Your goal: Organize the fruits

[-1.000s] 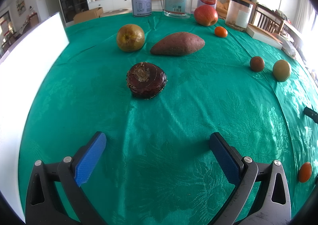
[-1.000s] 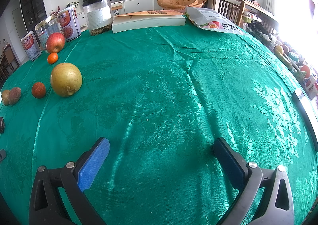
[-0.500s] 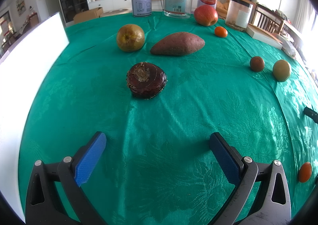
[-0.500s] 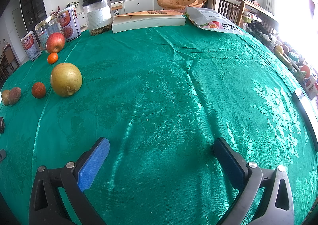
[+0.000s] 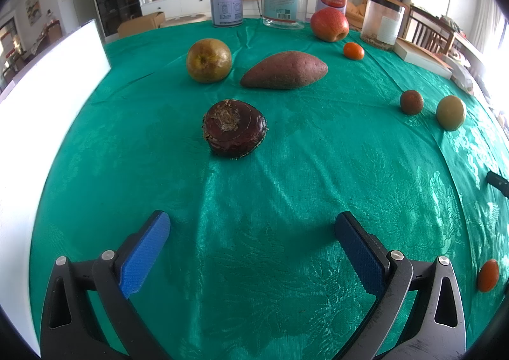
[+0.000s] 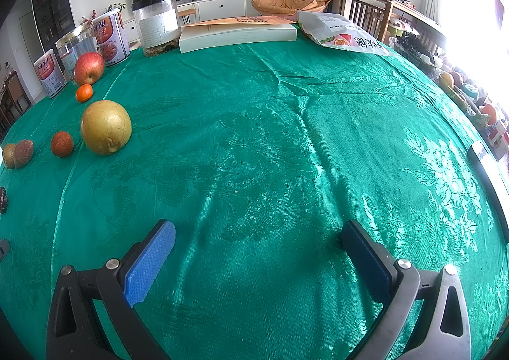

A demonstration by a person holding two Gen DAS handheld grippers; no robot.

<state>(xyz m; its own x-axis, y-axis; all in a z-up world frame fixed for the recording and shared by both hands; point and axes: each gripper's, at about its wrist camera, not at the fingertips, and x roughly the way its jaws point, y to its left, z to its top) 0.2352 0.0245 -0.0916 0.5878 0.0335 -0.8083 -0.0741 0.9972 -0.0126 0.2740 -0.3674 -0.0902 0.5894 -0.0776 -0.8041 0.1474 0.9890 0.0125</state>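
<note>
Left gripper (image 5: 253, 245) and right gripper (image 6: 258, 251), jaws released and empty, above the green tabletop (image 5: 302, 175); water chestnut (image 5: 234, 128) at frame centre.

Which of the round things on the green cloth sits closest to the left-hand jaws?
The dark purple-brown bulb, flattish with a rough papery top. It lies alone just ahead; the others sit farther back.

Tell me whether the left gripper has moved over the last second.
No. The left gripper frames the dark water chestnut and sweet potato exactly as before.
</note>
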